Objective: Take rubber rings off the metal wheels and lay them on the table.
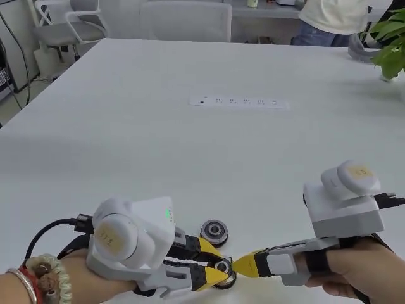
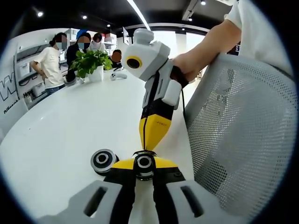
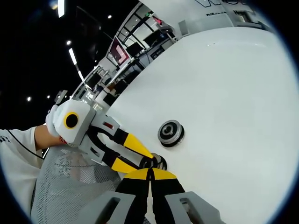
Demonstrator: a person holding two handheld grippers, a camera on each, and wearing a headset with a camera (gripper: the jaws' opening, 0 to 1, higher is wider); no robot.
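A metal wheel with a black rubber ring sits near the table's front edge, and my left gripper is shut on it from the left. In the left gripper view the wheel is clamped between the yellow jaw tips. My right gripper reaches in from the right, its jaws together and pinching the ring at the wheel's rim. The right gripper's yellow tip meets the wheel from above in the left gripper view. A second ringed wheel lies loose on the table just beyond.
A white power strip lies flat at the middle of the white table. A potted plant stands at the far right corner, and chairs line the far side. A grey mesh chair back is close behind the grippers.
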